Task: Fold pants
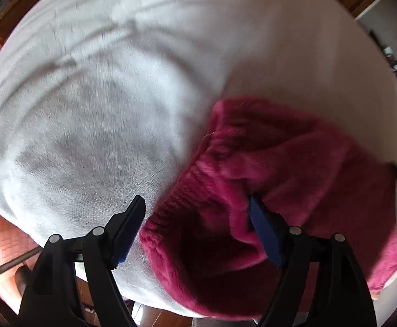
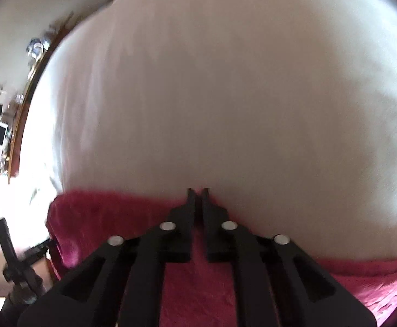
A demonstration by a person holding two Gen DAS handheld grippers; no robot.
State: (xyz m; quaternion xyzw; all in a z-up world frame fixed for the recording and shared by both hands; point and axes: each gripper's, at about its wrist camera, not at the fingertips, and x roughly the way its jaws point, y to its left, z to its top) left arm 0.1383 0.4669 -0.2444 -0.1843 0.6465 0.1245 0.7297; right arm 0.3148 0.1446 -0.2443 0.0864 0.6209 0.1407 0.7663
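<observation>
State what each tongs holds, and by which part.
Left tongs: open around the waistband of the pink pants, not clamped. Right tongs: shut on the pants' far edge; which part cannot be told.

The left gripper [image 1: 195,204] is hanging with its jaws spread wide. Its left finger [image 1: 129,229] is standing bare, and its right finger [image 1: 264,234], faced with a blue pad, is lying against the pink fleece pants [image 1: 280,169]. The right gripper [image 2: 197,190] is pointing forward with its fingers drawn nearly together, only a thin slit showing between the tips, which are pinching the edge of the pants.
</observation>
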